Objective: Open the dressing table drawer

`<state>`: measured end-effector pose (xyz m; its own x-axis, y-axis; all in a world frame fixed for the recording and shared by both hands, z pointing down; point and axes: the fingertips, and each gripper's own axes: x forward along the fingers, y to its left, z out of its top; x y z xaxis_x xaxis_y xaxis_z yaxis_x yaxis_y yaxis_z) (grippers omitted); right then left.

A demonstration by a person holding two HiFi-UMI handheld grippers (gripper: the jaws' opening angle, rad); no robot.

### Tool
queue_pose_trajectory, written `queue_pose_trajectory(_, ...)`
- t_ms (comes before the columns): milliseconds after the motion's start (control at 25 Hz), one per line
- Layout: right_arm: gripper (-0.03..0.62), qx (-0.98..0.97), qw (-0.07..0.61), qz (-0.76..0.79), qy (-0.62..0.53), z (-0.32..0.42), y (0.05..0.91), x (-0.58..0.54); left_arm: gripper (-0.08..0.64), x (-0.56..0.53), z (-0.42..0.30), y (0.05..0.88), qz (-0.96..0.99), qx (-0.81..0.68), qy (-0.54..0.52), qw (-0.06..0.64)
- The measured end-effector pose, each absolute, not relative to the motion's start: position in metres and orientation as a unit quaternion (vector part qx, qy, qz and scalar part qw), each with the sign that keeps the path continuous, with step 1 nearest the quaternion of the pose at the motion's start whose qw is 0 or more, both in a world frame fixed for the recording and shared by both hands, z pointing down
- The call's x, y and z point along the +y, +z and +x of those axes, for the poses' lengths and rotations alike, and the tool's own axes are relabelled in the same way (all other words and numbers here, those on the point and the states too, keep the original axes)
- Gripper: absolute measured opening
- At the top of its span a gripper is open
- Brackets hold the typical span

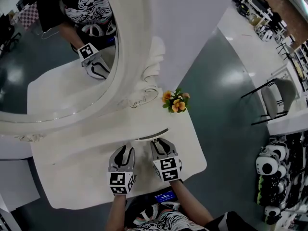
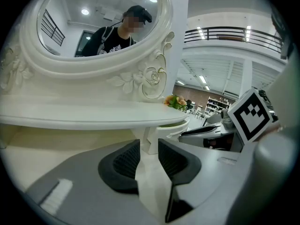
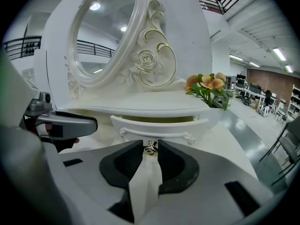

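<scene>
Right tongs [image 3: 150, 154] clench the knob [image 3: 150, 147] of the drawer [image 3: 161, 124], mid-frame under the worktop [image 3: 140, 108], barely open. Left tongs [image 2: 149, 157] hang released, empty. Pulling is in hand; next, a straight draw back, I judge.

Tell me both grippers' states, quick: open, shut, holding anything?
Left gripper: jaws open, nothing between them.
Right gripper: jaws closed on the drawer knob.

Bare white lower tabletop [image 1: 67, 177] left of left gripper [image 1: 123, 151]: wide open. Narrow gap btw it & right gripper [image 1: 161, 143], whose jaws clamp small silver drawer knob [image 3: 150, 147]. Curved white upper shelf [image 3: 140, 108] overhangs ahead; orange flower sprig [image 1: 175, 101] crowds its right end.
</scene>
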<state>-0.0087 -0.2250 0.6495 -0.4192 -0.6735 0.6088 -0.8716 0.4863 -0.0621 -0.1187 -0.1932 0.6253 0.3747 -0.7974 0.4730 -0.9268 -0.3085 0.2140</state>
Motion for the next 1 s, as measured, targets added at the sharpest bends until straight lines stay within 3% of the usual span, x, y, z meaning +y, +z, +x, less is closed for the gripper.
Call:
queue_pose_trajectory(760, 0.103, -0.816, 0.268, 0.474, 0.193, 0.001, 0.657, -0.198, 0.121, -0.186, -0.117, 0.613, 0.802, -0.540, 0.144, 0.209)
queue_pose_trajectory(1000, 0.132, -0.807, 0.273, 0.480, 0.210, 0.011, 0.649, -0.186, 0.123, -0.182, -0.118, 0.593, 0.806, -0.543, 0.133, 0.194)
